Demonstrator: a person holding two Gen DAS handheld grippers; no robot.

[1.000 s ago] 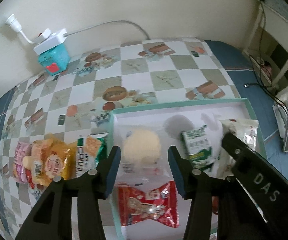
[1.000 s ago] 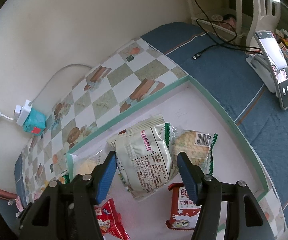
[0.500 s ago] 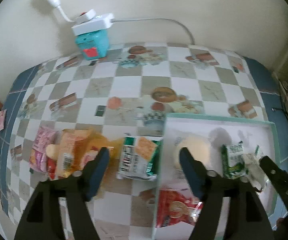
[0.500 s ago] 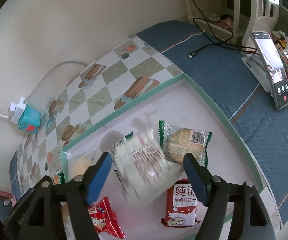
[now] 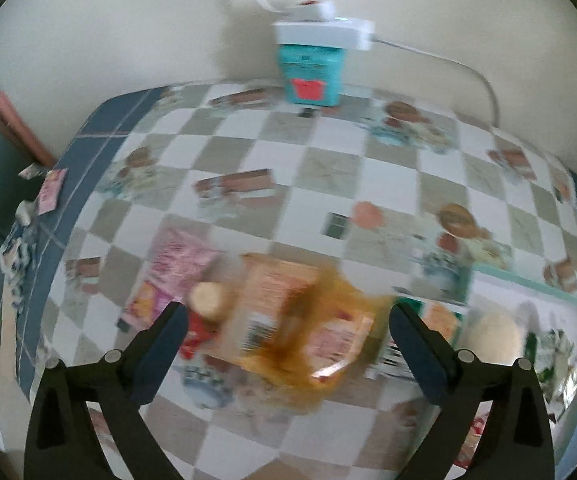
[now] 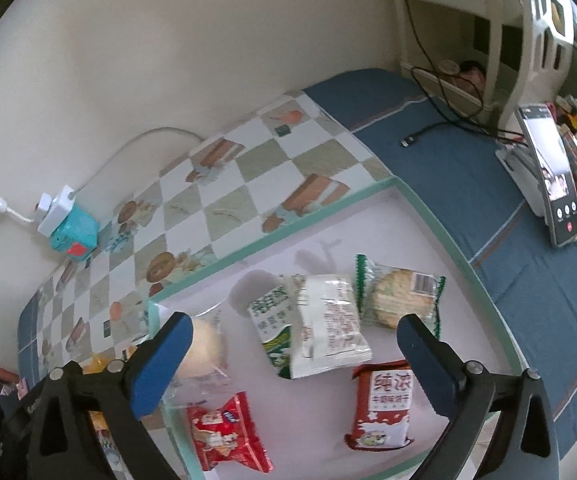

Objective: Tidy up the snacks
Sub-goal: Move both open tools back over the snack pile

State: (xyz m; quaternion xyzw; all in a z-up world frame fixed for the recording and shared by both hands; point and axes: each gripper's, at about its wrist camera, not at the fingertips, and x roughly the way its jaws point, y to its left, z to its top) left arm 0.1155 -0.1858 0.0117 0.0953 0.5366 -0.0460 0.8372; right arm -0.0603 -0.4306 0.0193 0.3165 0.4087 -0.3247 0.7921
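A white tray with a teal rim [image 6: 440, 224] holds several snacks: a white and green packet [image 6: 320, 332], a green cracker pack [image 6: 400, 296], a red milk-biscuit pack [image 6: 382, 404], a red snack bag [image 6: 224, 432] and a pale round bun [image 6: 204, 346]. My right gripper [image 6: 292, 364] is open and empty above the tray. My left gripper [image 5: 286, 344] is open and empty above loose snacks on the checked cloth: an orange bag [image 5: 300, 332], a pink packet [image 5: 168, 276] and a green cracker pack [image 5: 428, 328] by the tray's left rim [image 5: 528, 284]. The left wrist view is blurred.
A teal box with a white power strip on top [image 5: 312, 68] stands at the wall; it also shows in the right wrist view [image 6: 70, 228]. A phone on a stand [image 6: 552, 176] and a black cable [image 6: 440, 128] lie on the blue cloth at the right.
My right gripper let go of the white and green packet, which now lies in the tray, and opened wider. My left gripper swung left from the tray to over the loose snacks.
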